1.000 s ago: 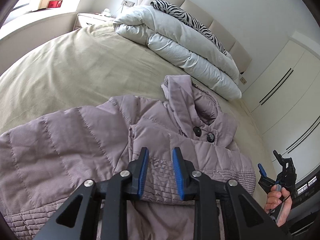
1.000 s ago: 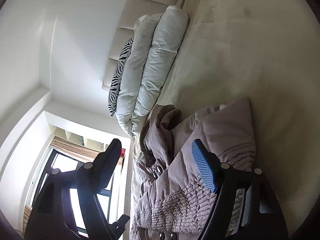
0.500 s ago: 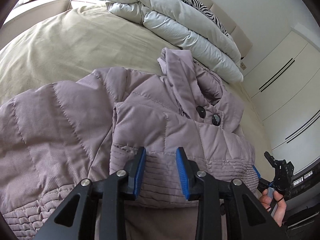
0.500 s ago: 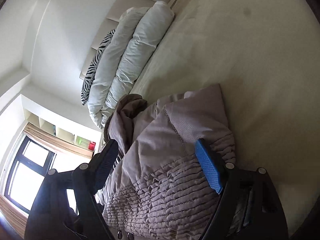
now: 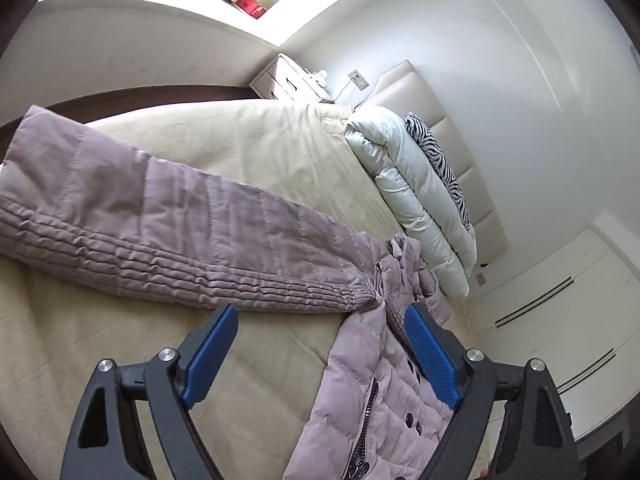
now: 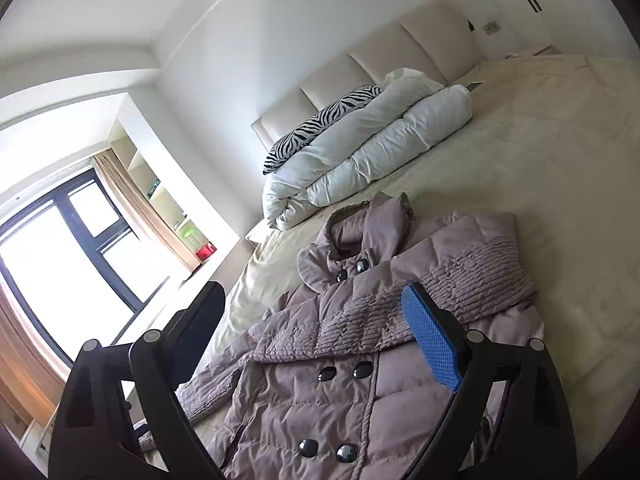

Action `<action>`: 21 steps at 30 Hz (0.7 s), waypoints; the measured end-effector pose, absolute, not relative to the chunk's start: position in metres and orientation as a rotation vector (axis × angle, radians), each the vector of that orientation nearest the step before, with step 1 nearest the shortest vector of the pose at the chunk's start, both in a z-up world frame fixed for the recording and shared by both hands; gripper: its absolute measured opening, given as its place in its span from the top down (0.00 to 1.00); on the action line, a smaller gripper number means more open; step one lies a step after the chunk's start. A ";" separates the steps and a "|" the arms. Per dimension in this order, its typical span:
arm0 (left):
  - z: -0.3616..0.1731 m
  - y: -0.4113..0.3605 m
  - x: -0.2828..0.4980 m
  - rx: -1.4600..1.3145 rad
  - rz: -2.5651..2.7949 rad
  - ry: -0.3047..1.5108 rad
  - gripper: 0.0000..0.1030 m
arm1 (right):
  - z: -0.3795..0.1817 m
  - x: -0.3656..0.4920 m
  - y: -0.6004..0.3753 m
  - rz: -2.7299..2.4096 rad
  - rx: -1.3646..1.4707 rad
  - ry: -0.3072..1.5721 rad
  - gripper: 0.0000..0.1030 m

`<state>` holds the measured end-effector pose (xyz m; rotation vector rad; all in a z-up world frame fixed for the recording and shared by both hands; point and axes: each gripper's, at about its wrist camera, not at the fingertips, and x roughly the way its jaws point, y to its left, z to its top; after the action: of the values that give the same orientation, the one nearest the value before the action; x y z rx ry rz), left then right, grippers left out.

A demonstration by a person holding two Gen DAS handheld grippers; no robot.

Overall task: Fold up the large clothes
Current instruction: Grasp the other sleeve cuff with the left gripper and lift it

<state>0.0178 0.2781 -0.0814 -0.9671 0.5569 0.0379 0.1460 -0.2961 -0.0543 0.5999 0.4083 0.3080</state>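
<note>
Both grippers, the left gripper and the right gripper, have pulled back from the padded jacket at lower centre, jaws opening wide and empty, probably to seek the next fold.

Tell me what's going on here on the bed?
A person with a handheld gripper in each hand is folding a mauve quilted puffer coat spread on the beige bed. One sleeve lies folded across the coat's chest; the other sleeve stretches out sideways. The left gripper and right gripper hover above the coat, jaws opening, nothing clamped.
</note>
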 end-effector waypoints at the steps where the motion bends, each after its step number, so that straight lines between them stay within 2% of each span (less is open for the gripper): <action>1: -0.087 0.291 0.002 -1.023 0.060 0.530 0.16 | -0.052 0.134 -0.287 0.324 0.602 0.417 0.05; 8: -0.130 0.356 -0.062 -1.336 0.233 0.370 0.16 | -0.057 0.076 -0.229 0.467 0.687 0.511 0.05; 16: -0.177 0.392 -0.061 -1.612 0.348 0.264 0.19 | -0.063 0.042 -0.209 0.482 0.714 0.566 0.05; 21: -0.183 0.398 -0.056 -1.646 0.452 0.229 0.22 | -0.065 0.033 -0.204 0.480 0.715 0.584 0.05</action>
<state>-0.0557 0.3976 -0.1829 -1.6462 0.2289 0.4516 0.0329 -0.2037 -0.0654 0.7153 0.5842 0.4802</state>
